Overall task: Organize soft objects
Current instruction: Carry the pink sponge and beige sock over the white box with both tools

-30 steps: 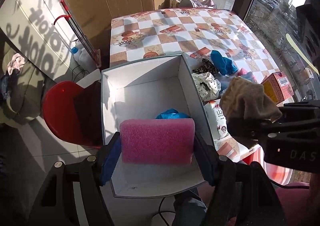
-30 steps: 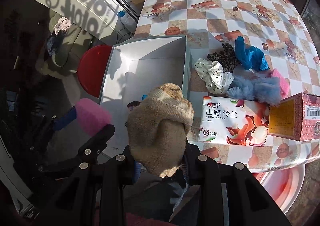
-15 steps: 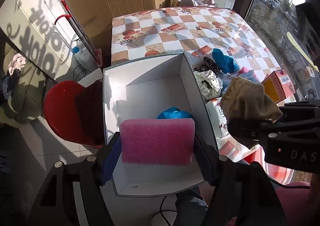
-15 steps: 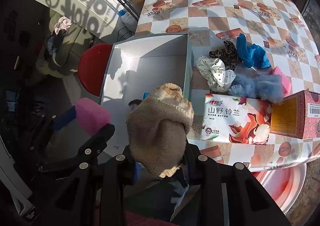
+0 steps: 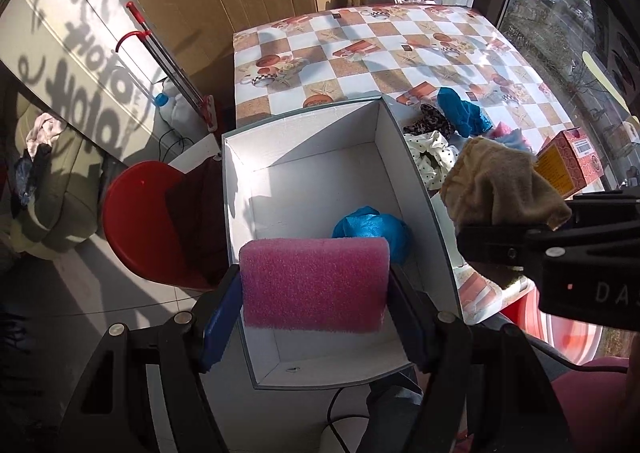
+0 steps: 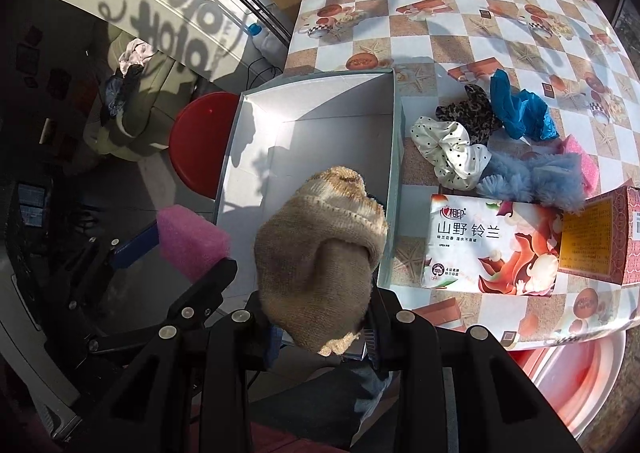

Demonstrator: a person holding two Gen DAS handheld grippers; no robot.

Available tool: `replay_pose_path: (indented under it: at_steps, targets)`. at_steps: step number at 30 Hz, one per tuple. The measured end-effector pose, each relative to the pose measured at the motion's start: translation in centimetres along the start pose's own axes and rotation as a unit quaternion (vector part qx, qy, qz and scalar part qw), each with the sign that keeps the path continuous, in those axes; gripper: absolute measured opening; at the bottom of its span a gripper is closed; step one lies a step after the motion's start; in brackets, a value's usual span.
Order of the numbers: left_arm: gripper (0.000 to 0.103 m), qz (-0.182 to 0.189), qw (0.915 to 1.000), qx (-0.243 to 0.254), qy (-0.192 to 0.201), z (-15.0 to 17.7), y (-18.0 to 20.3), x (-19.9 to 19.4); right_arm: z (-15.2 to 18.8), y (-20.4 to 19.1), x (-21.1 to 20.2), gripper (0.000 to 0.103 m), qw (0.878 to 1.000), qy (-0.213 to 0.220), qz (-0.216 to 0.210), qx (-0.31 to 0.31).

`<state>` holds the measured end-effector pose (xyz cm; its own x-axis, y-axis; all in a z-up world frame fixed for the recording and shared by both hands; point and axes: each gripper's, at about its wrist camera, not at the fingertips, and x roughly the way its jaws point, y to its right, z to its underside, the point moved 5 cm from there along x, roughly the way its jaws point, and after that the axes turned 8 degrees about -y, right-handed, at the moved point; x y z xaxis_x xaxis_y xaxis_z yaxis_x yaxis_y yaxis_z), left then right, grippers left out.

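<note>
Two hand-held tongs hang above an open white cardboard box [image 5: 320, 189] at the near left edge of a checked-cloth table [image 6: 440, 37]. The left tongs [image 5: 314, 285] clamp a pink foam block [image 5: 315, 284] across its width, over the near end of the box; the right tongs [image 6: 320, 313] pinch a beige knitted sock [image 6: 320, 253] just right of it, above the box's right wall. A crumpled blue cloth [image 5: 372, 231] already lies inside.

Still out on the table, right of the box: a cream polka-dot scrunchie [image 6: 448, 157], a leopard-print scrunchie [image 6: 468, 113], a blue plastic cover [image 6: 516, 109] and a fluffy blue piece [image 6: 536, 181].

The risk, as it looks, is the sock: hanging over the box's right wall, it could drape on the rim or slide to the table if let go there. The foam block may spring out once released.

A tissue pack [image 6: 492, 249] reads "山野 铃兰" and "100%"; the print on the red-and-yellow carton [image 6: 596, 237] is too small to read. "DAS" shows on the right tongs' body.
</note>
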<state>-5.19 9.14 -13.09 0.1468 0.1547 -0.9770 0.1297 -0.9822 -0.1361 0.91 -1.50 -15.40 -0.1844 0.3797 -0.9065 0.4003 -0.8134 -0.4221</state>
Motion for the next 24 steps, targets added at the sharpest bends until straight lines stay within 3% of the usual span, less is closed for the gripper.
replay_pose_path:
  at_steps: [12, 24]
  targets:
    - [0.073, -0.027, 0.9996, 0.008, -0.008, 0.14, 0.03, -0.09, -0.42, 0.18, 0.15, 0.035, 0.999, 0.004, -0.032, 0.010]
    - [0.073, -0.032, 0.9994, 0.010, -0.010, 0.10, 0.38, -0.11, -0.47, 0.31, -0.10, 0.035, 0.999, 0.009, -0.042, 0.016]
